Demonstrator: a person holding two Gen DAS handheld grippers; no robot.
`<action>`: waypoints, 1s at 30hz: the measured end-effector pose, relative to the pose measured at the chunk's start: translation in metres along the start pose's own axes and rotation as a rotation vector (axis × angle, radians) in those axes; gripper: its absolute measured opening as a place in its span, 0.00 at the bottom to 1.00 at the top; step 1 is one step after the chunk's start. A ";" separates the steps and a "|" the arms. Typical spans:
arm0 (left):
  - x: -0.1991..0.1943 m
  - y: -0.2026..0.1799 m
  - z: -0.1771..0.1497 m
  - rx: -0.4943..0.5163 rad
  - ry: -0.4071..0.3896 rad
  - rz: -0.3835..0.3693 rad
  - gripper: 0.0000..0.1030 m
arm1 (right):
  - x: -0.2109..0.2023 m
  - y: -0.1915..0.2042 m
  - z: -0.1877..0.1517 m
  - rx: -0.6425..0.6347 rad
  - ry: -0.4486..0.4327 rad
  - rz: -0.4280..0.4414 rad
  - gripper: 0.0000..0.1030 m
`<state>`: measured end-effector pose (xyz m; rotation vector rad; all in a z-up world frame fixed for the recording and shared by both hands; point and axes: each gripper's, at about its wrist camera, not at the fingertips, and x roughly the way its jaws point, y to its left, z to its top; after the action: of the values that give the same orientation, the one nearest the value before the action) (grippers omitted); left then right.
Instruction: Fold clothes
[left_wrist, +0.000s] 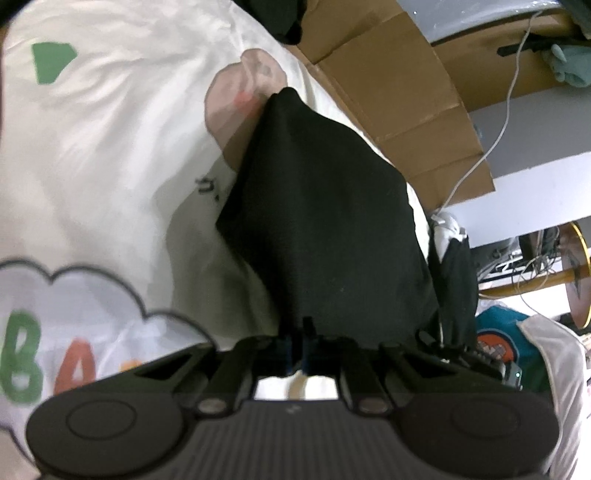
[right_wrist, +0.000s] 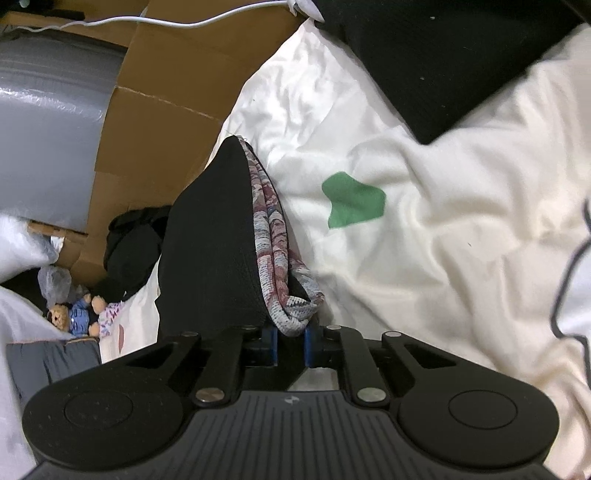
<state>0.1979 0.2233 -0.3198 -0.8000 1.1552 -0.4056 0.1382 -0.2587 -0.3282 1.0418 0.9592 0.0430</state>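
Holding black garment (left_wrist: 325, 221) taut: left gripper (left_wrist: 297, 360) and right gripper (right_wrist: 290, 341) both clamped on its edge, so match heights, lower evenly onto white bedding (right_wrist: 424, 258).

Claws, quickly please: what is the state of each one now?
Left claw: closed on the black garment.
Right claw: closed on the black garment's patterned band.
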 end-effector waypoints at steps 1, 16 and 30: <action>-0.003 0.000 -0.006 -0.007 0.001 0.004 0.04 | -0.002 -0.001 -0.001 0.000 0.002 -0.002 0.13; -0.044 -0.005 -0.075 -0.077 -0.016 0.029 0.04 | -0.044 -0.014 -0.040 -0.017 0.067 -0.035 0.13; -0.040 -0.022 -0.092 -0.055 0.031 0.082 0.08 | -0.051 -0.016 -0.029 -0.078 0.079 -0.050 0.13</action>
<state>0.1007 0.2035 -0.2940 -0.7932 1.2283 -0.3199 0.0807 -0.2696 -0.3118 0.9494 1.0463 0.0803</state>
